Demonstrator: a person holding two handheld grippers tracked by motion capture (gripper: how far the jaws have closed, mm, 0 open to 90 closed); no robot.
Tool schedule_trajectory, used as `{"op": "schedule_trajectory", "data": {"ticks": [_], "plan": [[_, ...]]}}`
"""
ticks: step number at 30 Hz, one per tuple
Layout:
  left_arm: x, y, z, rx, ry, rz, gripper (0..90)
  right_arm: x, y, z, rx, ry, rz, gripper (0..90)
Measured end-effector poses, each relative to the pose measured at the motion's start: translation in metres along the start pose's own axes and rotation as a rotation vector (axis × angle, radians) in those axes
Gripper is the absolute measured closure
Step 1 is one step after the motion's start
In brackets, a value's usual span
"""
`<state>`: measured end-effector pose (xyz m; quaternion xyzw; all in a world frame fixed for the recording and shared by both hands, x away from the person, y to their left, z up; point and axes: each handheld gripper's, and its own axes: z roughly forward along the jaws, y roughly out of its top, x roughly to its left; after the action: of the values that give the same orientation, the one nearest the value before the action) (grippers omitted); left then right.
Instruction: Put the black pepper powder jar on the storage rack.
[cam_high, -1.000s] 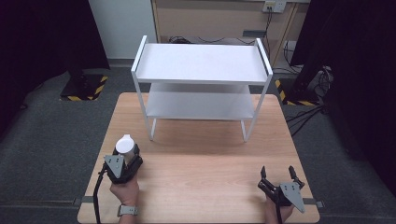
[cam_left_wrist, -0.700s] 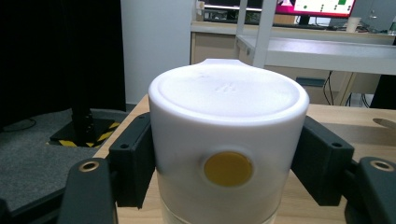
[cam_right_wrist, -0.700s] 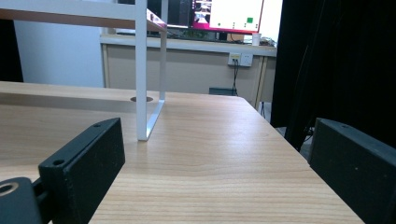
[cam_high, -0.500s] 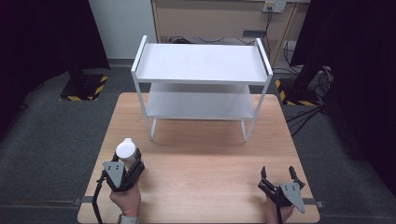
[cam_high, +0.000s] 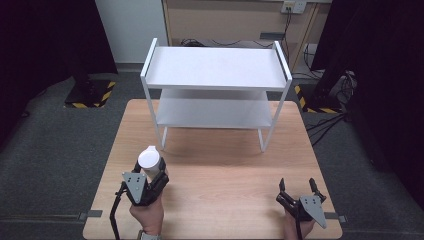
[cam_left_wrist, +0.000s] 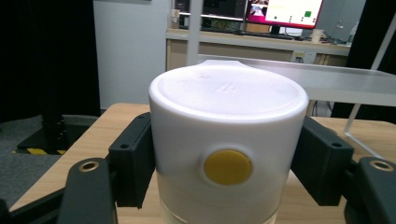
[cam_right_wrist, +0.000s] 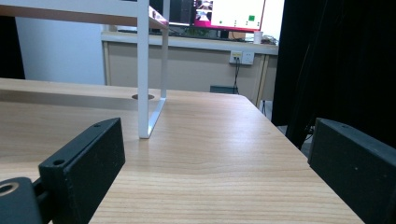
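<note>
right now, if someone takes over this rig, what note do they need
Left claw: shut on the white container, gripping its sides, lid up, held over the near-left part of the table.
Right claw: open, nothing between its jaws, at the near-right edge.
White shelf rack: at the far side of the table, both shelves bare.
Done: container grasped.
Left: probably carry it forward and set it on a shelf, then release.

1. White container (cam_left_wrist: 228, 154): cylindrical, opaque white upper part with a flat, round-edged top; round yellow disc on its side; paler translucent band at the base.
2. Pose: upright.
3. Place: in front of the white shelf rack (cam_high: 216, 70), near its front-left leg, above the wooden table (cam_high: 225, 165).
</note>
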<state>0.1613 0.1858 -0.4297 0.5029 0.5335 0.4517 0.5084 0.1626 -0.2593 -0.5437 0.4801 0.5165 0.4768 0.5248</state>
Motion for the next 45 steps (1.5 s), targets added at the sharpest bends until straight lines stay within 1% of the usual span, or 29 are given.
{"op": "schedule_trajectory", "data": {"ticks": [2,3,5,6,9,11,13,15,18,19,22,23,24,25,26,27,28,31,32,35,36,38,42,43,45], "plan": [[-0.002,0.002,0.001,-0.001,-0.003,-0.001,30.6,0.0,0.0,0.0,-0.002,-0.002,0.002,4.0],[-0.008,0.007,0.003,0.003,-0.01,0.005,30.6,0.0,0.0,0.0,-0.002,-0.004,0.003,4.0],[-0.013,0.013,0.005,0.007,-0.02,0.01,30.6,0.0,0.0,0.0,-0.002,-0.003,0.003,4.0],[-0.013,0.013,0.005,0.007,-0.02,0.01,30.6,0.0,0.0,0.0,-0.002,-0.003,0.003,4.0],[-0.021,0.023,0.01,0.012,-0.038,0.015,30.6,0.0,-0.001,0.0,-0.003,-0.003,0.005,4.0],[-0.03,0.031,0.013,0.01,-0.046,0.038,30.6,0.0,-0.001,0.0,-0.007,-0.004,0.008,4.0],[-0.031,0.031,0.014,0.008,-0.046,0.04,30.6,0.0,-0.001,-0.001,-0.008,-0.004,0.012,4.0],[-0.036,0.035,0.016,0.007,-0.049,0.05,30.6,0.0,-0.001,-0.001,-0.009,-0.005,0.014,4.0],[-0.044,0.045,0.021,0.016,-0.053,0.062,30.7,-0.001,-0.002,-0.001,-0.014,-0.004,0.017,4.0],[-0.044,0.045,0.021,0.016,-0.053,0.062,30.6,-0.001,-0.002,-0.001,-0.015,-0.005,0.018,4.0],[-0.049,0.053,0.026,0.023,-0.055,0.068,30.6,-0.001,-0.003,-0.001,-0.019,-0.006,0.021,4.0],[-0.049,0.053,0.026,0.023,-0.055,0.068,30.7,-0.001,-0.003,-0.001,-0.019,-0.006,0.021,4.0],[-0.052,0.058,0.03,0.035,-0.053,0.078,30.6,-0.002,-0.003,-0.002,-0.022,-0.007,0.023,4.0],[-0.052,0.058,0.03,0.035,-0.053,0.078,30.7,-0.002,-0.003,-0.002,-0.022,-0.007,0.023,4.0],[-0.055,0.064,0.034,0.05,-0.048,0.089,30.7,-0.002,-0.004,-0.002,-0.025,-0.008,0.025,4.0],[-0.056,0.066,0.036,0.052,-0.045,0.088,30.7,-0.002,-0.004,-0.002,-0.025,-0.008,0.026,4.0],[-0.057,0.068,0.038,0.053,-0.046,0.081,30.7,-0.002,-0.004,-0.002,-0.026,-0.009,0.027,4.0],[-0.059,0.071,0.041,0.052,-0.046,0.081,30.6,-0.001,-0.004,-0.002,-0.028,-0.01,0.03,4.0],[-0.061,0.075,0.045,0.049,-0.042,0.089,30.6,-0.002,-0.004,-0.002,-0.029,-0.011,0.033,4.0],[-0.062,0.078,0.049,0.046,-0.041,0.093,30.6,-0.002,-0.005,-0.002,-0.03,-0.011,0.034,4.0],[-0.064,0.084,0.054,0.061,-0.035,0.091,30.6,-0.002,-0.005,-0.002,-0.031,-0.01,0.034,4.0],[-0.065,0.088,0.06,0.064,-0.035,0.088,30.6,-0.002,-0.005,-0.002,-0.032,-0.011,0.034,4.0],[-0.066,0.091,0.066,0.064,-0.037,0.088,30.6,-0.002,-0.005,-0.002,-0.034,-0.013,0.035,3.9],[-0.068,0.093,0.07,0.057,-0.039,0.089,30.7,-0.002,-0.006,-0.002,-0.036,-0.014,0.035,4.0],[-0.07,0.095,0.073,0.053,-0.042,0.094,30.7,-0.002,-0.005,-0.002,-0.035,-0.015,0.035,4.0]]}}
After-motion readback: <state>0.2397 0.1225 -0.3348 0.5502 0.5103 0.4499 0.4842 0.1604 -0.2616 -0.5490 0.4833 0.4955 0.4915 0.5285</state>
